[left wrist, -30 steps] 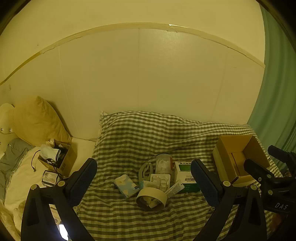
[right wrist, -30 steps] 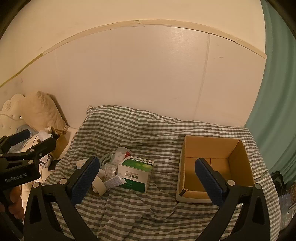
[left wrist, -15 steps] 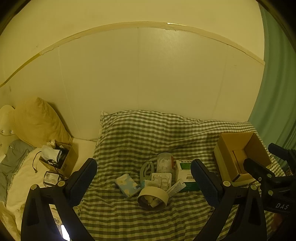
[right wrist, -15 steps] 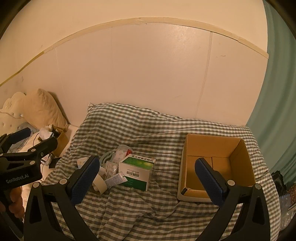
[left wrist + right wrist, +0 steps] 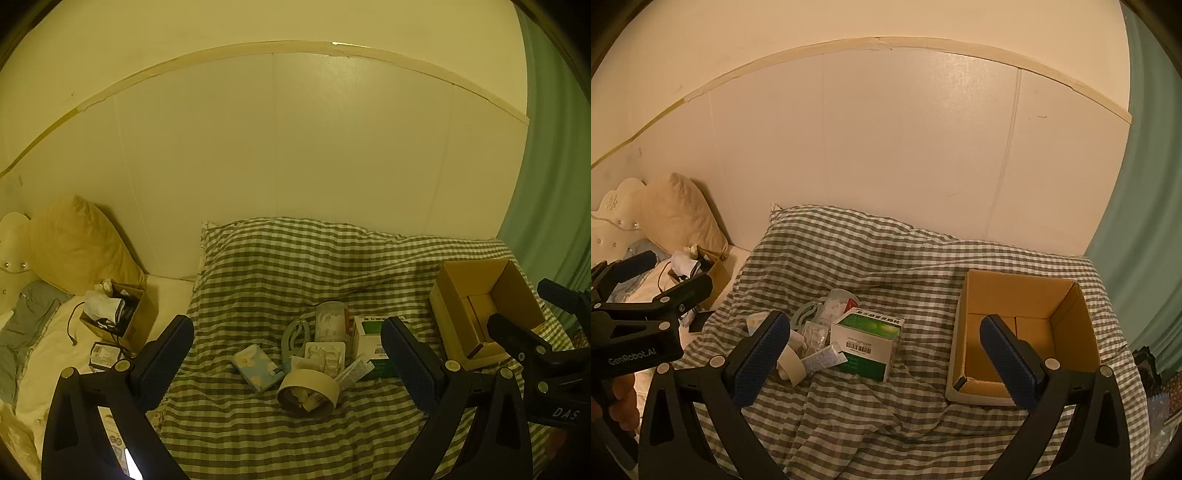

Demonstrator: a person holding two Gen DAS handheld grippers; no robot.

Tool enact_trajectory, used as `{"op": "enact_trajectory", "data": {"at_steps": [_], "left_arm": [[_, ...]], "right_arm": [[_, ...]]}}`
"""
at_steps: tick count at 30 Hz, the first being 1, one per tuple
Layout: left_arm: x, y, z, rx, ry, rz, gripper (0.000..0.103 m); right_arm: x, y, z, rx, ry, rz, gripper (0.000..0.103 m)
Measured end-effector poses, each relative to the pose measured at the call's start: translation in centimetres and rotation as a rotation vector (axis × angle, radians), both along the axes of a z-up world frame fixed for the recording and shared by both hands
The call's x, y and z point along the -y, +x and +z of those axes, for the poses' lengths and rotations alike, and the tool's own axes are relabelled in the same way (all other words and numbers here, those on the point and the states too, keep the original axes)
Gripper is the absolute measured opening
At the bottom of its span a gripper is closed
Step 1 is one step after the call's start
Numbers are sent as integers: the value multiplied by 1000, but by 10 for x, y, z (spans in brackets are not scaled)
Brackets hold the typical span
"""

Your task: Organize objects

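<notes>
While tape roll (image 5: 307,392) lies tilted, opening faces left gripper (image 5: 286,354).

A green-and-white carton (image 5: 866,341), tape roll (image 5: 308,391), tissue pack (image 5: 256,367) and clear jar (image 5: 330,322) cluster mid-frame; an open cardboard box (image 5: 1023,334) sits at right.

Dim warm indoor light, yellow cast, stronger in left wrist view. Soft sheen on white wall panels (image 5: 923,155), brightest upper centre; light seems to come from above and behind cameras. Pillow (image 5: 81,243) throws dark shadow onto wall. Small overexposed white glare patch at bottom left of left wrist view. Heavy fisheye bending, black vignette in corners. Gingham blanket (image 5: 886,398) fairly sharp; fine print on green-and-white box (image 5: 866,341) unreadable.
</notes>
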State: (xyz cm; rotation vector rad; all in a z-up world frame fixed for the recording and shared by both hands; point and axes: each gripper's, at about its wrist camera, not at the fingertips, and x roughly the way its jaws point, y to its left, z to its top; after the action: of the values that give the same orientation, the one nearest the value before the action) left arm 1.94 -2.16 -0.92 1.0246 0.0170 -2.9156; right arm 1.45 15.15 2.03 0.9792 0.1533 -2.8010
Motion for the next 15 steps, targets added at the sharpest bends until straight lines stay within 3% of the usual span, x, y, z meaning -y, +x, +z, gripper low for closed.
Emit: {"op": "enact_trajectory", "data": {"at_steps": [15], "left_arm": [[0,0,-2,5,-10,15,103]], "right_arm": [[1,-2,-1,-2,4,13,103]]}}
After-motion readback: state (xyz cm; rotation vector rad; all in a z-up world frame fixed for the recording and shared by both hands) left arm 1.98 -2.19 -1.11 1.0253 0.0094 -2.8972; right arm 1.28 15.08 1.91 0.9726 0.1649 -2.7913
